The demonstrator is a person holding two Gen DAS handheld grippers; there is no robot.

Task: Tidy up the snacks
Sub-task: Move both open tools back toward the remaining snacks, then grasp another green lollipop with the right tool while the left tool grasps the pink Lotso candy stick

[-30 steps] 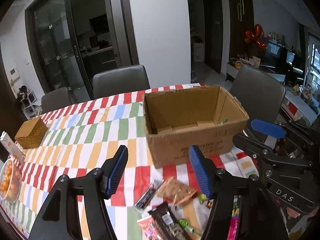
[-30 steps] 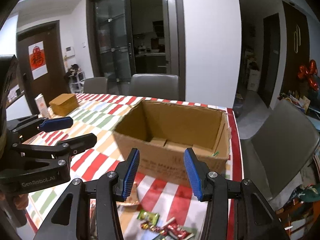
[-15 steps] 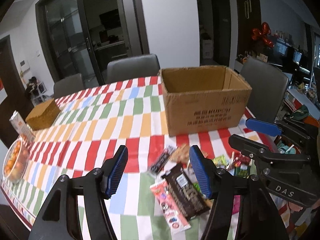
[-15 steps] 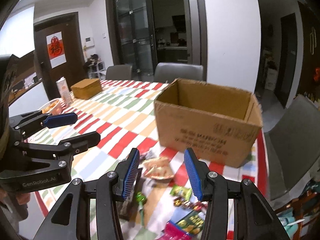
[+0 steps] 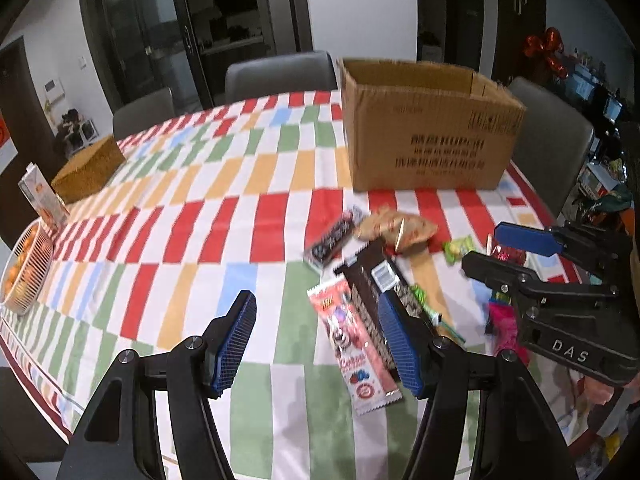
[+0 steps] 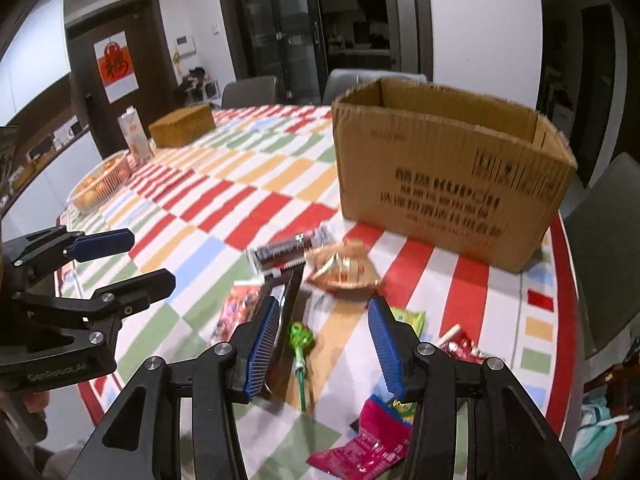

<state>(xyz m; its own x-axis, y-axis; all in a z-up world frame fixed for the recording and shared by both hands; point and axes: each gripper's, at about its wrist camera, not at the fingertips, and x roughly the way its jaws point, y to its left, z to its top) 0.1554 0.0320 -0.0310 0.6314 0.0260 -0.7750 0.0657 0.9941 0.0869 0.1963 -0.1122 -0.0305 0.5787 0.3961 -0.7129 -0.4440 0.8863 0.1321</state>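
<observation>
Snack packets (image 5: 356,336) lie scattered flat beneath and beyond the open jaws; the open-topped cardboard box (image 6: 448,176) stands upright farther ahead.

"DAS" stands in pale letters on the right gripper (image 5: 520,256) body, "GenRobot.AI" on the left gripper (image 6: 132,256) body — the cardboard box (image 6: 448,176) carries dark printed characters too blurred to read, and a red paper sign (image 6: 116,66) hangs on the door.

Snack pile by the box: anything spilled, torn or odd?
Nothing spilled or torn. The snacks lie loose and overlapping on the tablecloth before the cardboard box; the dark bar partly covers the red-and-white packet.
</observation>
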